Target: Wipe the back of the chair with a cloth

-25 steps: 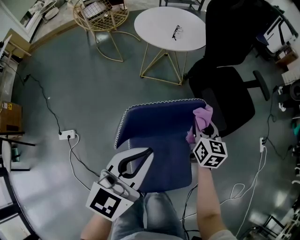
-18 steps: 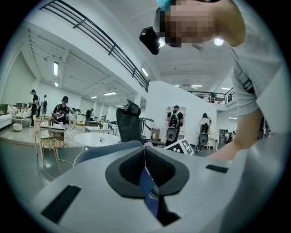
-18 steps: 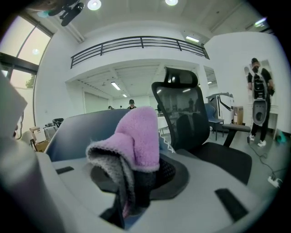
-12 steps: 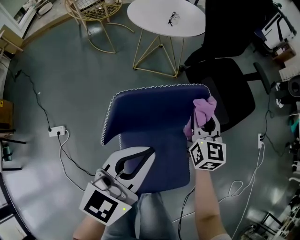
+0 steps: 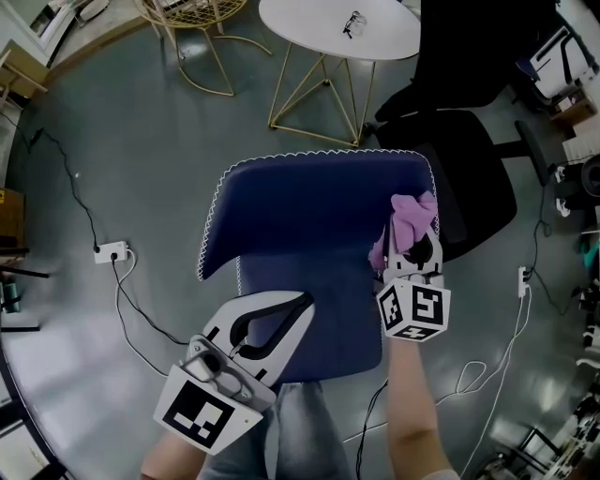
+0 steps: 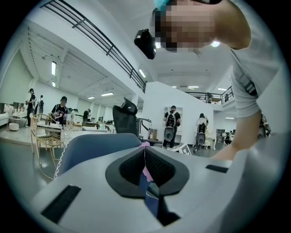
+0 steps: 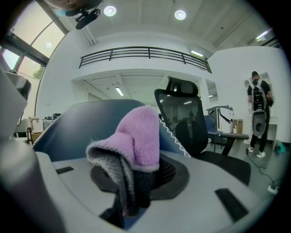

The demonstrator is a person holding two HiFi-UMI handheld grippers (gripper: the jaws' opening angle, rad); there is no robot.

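- Purple fluffy cloth (image 5: 411, 218) sits at centre right of the head view, clamped in the right gripper (image 5: 409, 248), at the right edge of the dark blue padded chair back (image 5: 309, 202).
- Left gripper (image 5: 298, 302), lower left, has its jaws together and empty.
- Grey floor (image 5: 141, 159); round white table (image 5: 339, 26) at top; black office chair (image 5: 459, 159) at upper right.

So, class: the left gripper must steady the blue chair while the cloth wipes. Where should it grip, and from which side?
Probably the chair's thin top rim near its left corner, from above, jaws astride it: that edge is slim, bare and clear of the cloth held in the right gripper.
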